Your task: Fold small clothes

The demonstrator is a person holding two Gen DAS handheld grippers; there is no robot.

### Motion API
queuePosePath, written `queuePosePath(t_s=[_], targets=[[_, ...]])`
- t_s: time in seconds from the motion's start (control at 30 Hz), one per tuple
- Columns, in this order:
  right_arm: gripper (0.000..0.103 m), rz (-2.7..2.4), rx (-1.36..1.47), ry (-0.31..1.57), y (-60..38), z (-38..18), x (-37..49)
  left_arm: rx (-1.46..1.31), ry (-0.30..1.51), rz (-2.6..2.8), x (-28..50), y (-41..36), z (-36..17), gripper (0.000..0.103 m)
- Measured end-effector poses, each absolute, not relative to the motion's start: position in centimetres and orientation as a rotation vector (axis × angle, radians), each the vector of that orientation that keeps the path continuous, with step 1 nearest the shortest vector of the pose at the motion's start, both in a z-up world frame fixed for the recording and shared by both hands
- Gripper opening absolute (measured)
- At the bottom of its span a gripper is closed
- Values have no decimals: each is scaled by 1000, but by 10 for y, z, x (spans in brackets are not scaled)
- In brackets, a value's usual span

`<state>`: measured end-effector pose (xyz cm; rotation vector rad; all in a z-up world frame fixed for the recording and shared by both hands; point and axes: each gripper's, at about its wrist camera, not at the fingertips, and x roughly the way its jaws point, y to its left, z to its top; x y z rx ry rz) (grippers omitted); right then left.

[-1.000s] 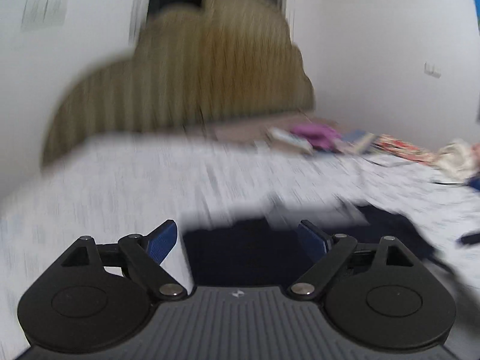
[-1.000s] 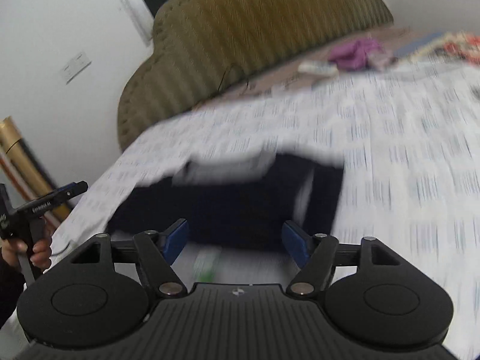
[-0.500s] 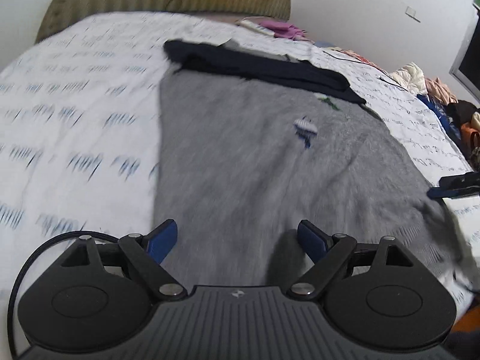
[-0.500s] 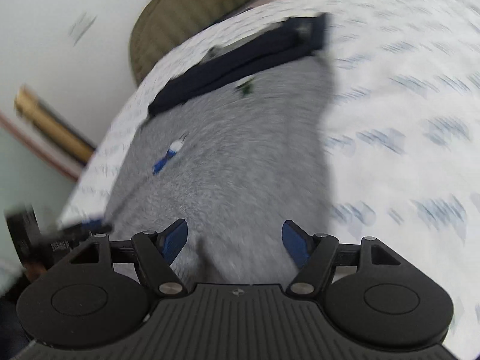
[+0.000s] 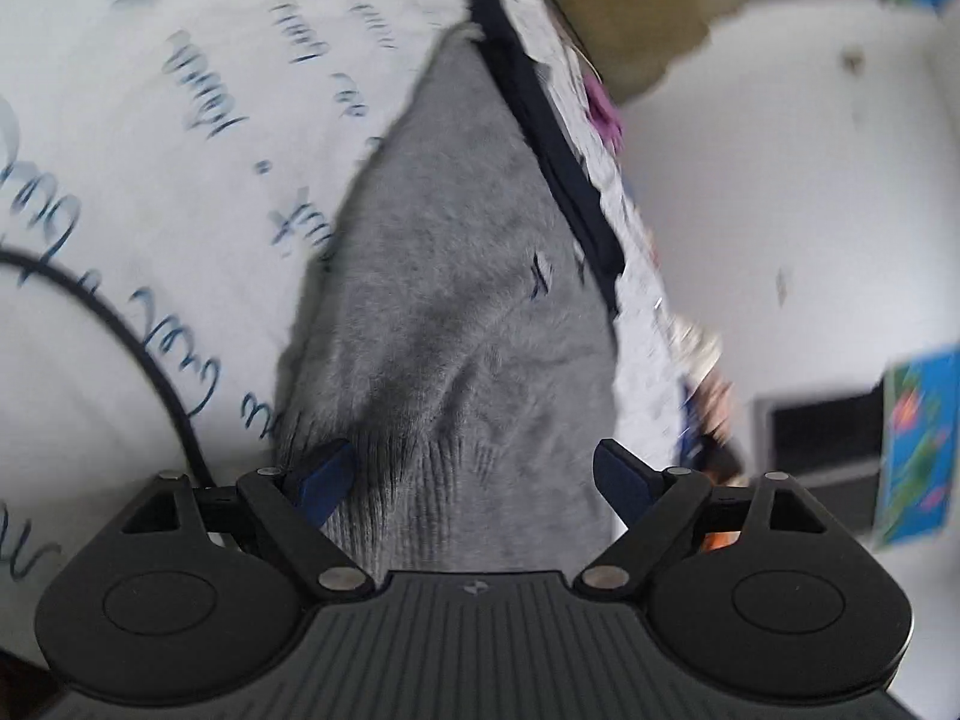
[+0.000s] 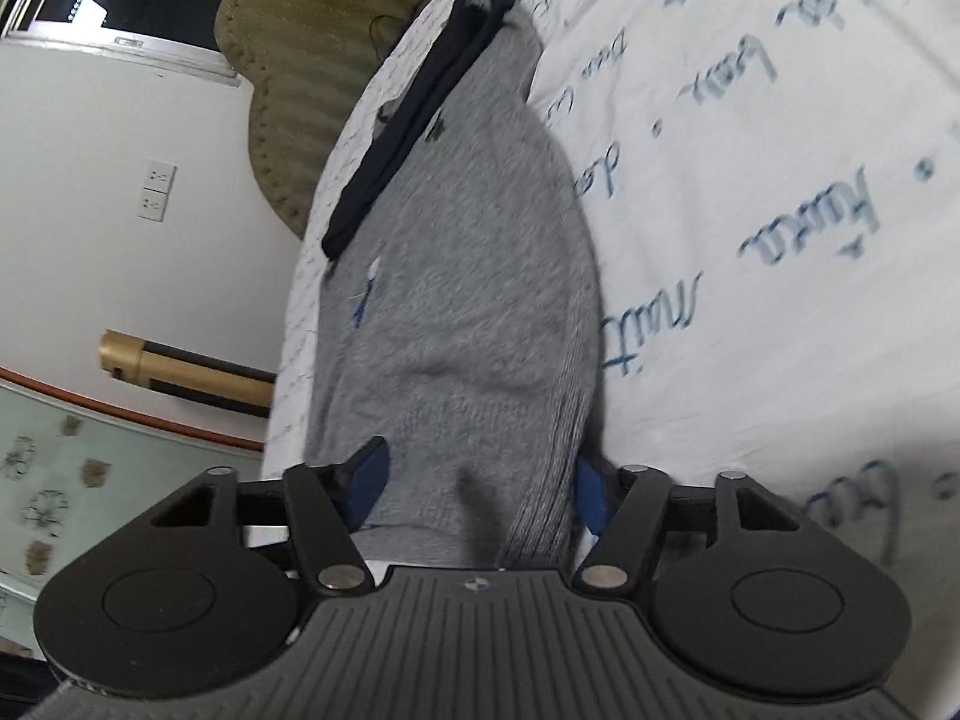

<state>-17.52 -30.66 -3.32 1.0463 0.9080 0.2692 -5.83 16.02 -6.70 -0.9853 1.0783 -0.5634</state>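
A grey knitted sweater (image 5: 456, 312) (image 6: 474, 312) lies spread on the bed, its ribbed hem nearest to both grippers. A dark navy garment (image 5: 558, 162) (image 6: 420, 102) lies folded along its far end. My left gripper (image 5: 474, 471) is rolled on its side and open wide over the hem; one finger (image 5: 327, 474) sits at the hem's edge by the sheet, the other stands clear above. My right gripper (image 6: 480, 480), also rolled, is closing its jaws with the sweater's hem corner between them; the pads stand apart from each other and the cloth looks loose.
The bed sheet (image 6: 780, 240) is white with blue script. A black cable (image 5: 120, 324) curves over it left of the sweater. An olive padded headboard (image 6: 282, 120) stands at the far end, with small items and a pink cloth (image 5: 603, 108) near it.
Both grippers came down from the far end of the bed to the sweater's near hem and rolled onto their sides. The right jaws have narrowed around the hem.
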Motion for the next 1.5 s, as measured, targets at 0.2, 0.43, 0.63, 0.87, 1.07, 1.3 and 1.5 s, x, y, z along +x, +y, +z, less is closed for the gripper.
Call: queuePosePath(t_s=[0.2, 0.43, 0.63, 0.87, 1.07, 1.3, 1.5], targets=[[59, 285, 1090, 902, -309, -33, -184, -986, 1076, -534, -63, 164, -62, 76], [58, 259, 1085, 896, -316, -33, -194, -816, 1044, -450, -60, 179, -48, 76], [58, 259, 1090, 894, -317, -35, -196, -763, 1015, -417, -63, 185, -44, 76], [60, 270, 1108, 888, -318, -38, -194, -736, 1041, -445, -62, 171, -54, 50], [60, 292, 1125, 879, -319, -37, -198, -830, 1130, -570, -69, 159, -74, 28], [9, 256, 1131, 924, -316, -43, -188, -842, 1135, -557, -67, 162, -74, 8], [9, 292, 1031, 908, -309, -17, -194, -752, 1073, -643, -68, 161, -41, 5]])
